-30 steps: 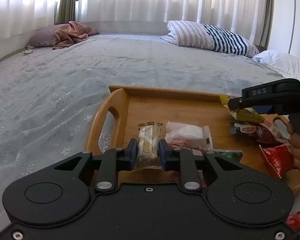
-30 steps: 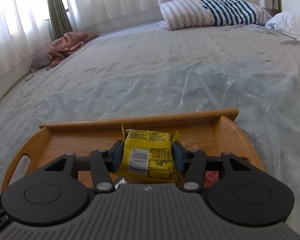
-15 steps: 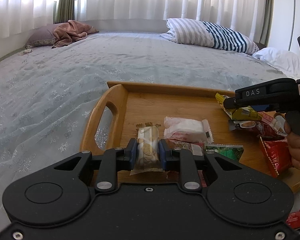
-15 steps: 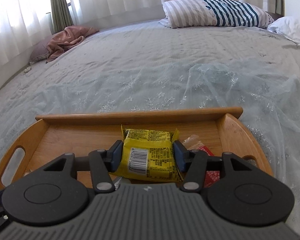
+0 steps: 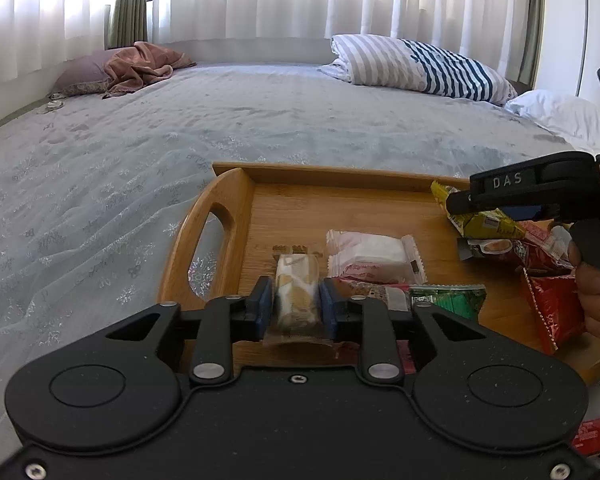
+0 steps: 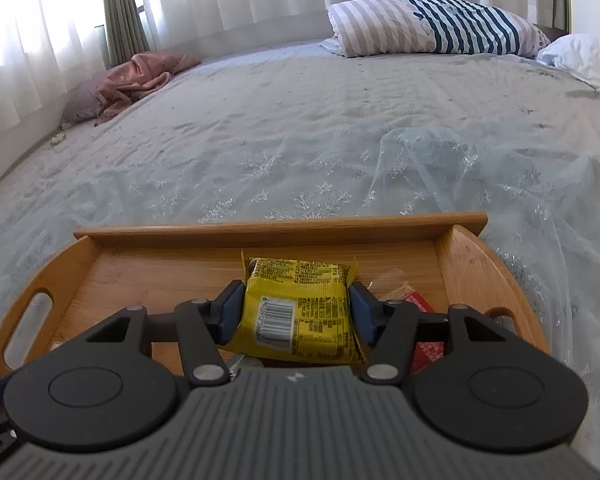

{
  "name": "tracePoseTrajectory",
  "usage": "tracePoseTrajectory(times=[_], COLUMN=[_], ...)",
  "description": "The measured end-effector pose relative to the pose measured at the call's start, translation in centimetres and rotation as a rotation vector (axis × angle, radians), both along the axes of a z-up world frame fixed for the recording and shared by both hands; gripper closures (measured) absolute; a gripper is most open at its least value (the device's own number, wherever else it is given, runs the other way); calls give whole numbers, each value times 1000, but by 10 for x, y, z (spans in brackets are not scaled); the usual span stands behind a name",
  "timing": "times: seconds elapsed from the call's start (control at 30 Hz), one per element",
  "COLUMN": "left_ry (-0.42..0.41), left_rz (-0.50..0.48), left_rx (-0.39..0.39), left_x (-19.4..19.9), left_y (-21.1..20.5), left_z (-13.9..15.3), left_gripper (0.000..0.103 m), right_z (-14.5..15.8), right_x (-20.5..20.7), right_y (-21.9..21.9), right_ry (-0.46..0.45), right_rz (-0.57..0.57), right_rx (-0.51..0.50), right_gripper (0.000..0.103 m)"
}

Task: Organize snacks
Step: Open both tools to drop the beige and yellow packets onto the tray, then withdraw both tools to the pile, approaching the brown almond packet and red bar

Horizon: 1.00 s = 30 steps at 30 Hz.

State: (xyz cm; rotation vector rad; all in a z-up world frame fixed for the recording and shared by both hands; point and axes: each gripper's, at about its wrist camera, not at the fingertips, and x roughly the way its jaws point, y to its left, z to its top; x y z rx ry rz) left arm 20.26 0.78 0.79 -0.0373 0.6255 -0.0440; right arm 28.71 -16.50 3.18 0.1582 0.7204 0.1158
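Observation:
A wooden tray [image 5: 236,184] lies on the bed. My left gripper [image 5: 295,304] is over its near left part, and its jaws are opening around a beige wafer packet [image 5: 296,296]. The packet looks blurred and stands loose between the pads, its lower end at the tray floor. My right gripper [image 6: 296,304] is over the tray [image 6: 280,226] on the right side. Its jaws are opening too, with a yellow packet [image 6: 300,308] still between them. From the left wrist view the yellow packet [image 5: 484,224] rests on a pile of other snacks under the right gripper's finger [image 5: 520,188].
A pink-white packet [image 5: 370,254], a green one [image 5: 448,298] and red ones [image 5: 552,308] lie in the tray. Another red packet [image 5: 592,436] lies on the bed outside it. A hand [image 5: 592,296] holds the right gripper. A striped pillow [image 6: 432,24] and a pink blanket [image 6: 136,80] are far back.
Both pairs of jaws have widened a little around their packets. The beige packet has sunk slightly and blurred. The yellow packet has spread out between the pads. Neither hand has moved.

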Motion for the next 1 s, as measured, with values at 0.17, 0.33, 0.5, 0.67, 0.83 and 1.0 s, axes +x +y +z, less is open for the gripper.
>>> tracePoseTrajectory(times=[0.17, 0.33, 0.5, 0.67, 0.83, 1.0], left_ry=[-20, -71, -79, -81, -72, -96], left_rz=[-4, -18, -39, -56, -66, -39], left_rx=[-4, 5, -22, -33, -40, -51], left_x=[-8, -27, -48, -74, -98, -118], left_y=[4, 9, 16, 22, 27, 34], left_z=[6, 18, 25, 24, 17, 12], left_gripper=[47, 20, 15, 10, 7, 6], right_z=[4, 12, 22, 27, 25, 20], right_x=[-10, -32, -67, -111, -156, -189], right_y=[-7, -10, -12, -10, -9, -8], right_ry=[-8, -39, -94, -176, -255, -290], right_rz=[5, 24, 61, 77, 87, 73], right_rx=[51, 48, 53, 47, 41, 33], right_gripper=[20, 15, 10, 4, 0, 0])
